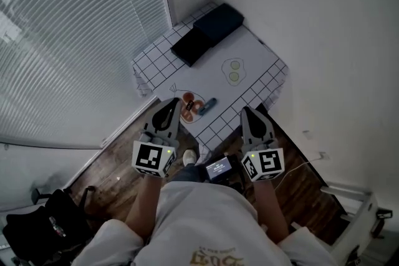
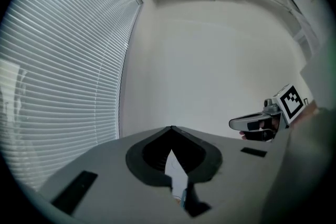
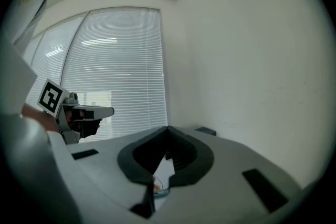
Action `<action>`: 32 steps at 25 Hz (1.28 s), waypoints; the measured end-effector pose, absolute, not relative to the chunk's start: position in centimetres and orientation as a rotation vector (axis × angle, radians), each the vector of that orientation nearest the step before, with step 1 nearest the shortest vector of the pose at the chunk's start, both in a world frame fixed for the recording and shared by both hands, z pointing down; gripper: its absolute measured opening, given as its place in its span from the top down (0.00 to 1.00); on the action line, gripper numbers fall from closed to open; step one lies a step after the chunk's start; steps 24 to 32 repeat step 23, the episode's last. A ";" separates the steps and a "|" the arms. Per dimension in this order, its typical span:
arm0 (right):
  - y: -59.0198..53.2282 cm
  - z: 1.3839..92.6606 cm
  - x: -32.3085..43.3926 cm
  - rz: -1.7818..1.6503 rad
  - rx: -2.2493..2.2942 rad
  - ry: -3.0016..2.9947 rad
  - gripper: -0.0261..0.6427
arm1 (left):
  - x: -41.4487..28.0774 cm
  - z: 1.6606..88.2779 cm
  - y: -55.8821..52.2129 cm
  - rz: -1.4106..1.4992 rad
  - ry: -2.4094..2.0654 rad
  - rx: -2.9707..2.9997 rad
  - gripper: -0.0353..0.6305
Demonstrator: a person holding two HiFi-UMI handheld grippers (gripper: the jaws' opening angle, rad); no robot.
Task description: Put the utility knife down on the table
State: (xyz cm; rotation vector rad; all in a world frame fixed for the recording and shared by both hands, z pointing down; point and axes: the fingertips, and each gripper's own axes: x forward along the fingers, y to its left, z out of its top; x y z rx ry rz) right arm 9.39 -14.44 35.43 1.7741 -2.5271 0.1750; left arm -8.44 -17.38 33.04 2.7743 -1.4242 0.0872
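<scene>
The blue utility knife (image 1: 207,105) lies on the small table (image 1: 265,79), which has a white cloth with a black grid, near its front edge. It rests beside a red and orange object (image 1: 189,106). My left gripper (image 1: 175,101) hovers over the table's front left, level with the knife and just left of the red object. Its jaws are shut on nothing. My right gripper (image 1: 247,111) hangs past the front edge to the knife's right, also shut and empty. In the left gripper view the jaws (image 2: 171,127) meet at a point. The right gripper view shows its tips (image 3: 168,127) closed too.
Two dark flat boxes (image 1: 216,22) (image 1: 191,45) sit at the table's far end. Two pale green round slices (image 1: 234,70) lie mid-table. Window blinds (image 1: 68,40) stand on the left and a white wall (image 1: 324,22) on the right. A black bag (image 1: 43,224) lies on the wooden floor.
</scene>
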 end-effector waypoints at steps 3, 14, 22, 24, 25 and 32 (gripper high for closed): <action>-14.2 34.7 9.0 0.148 1.764 -2.541 0.95 | -9.0 32.5 -17.2 0.064 -1.453 2.774 0.94; -14.1 34.9 8.5 0.158 1.743 -2.563 0.95 | -9.1 31.8 -17.1 0.076 -1.469 2.780 0.94; -13.8 35.2 8.7 0.167 1.732 -2.569 0.95 | -8.9 31.9 -16.9 0.088 -1.471 2.777 0.94; -13.8 35.2 8.7 0.170 1.732 -2.570 0.95 | -8.8 31.9 -16.9 0.089 -1.472 2.778 0.94; -13.8 35.2 8.7 0.170 1.732 -2.570 0.95 | -8.8 31.9 -16.9 0.089 -1.472 2.778 0.94; -13.8 35.2 8.7 0.170 1.732 -2.570 0.95 | -8.8 31.9 -16.9 0.089 -1.472 2.778 0.94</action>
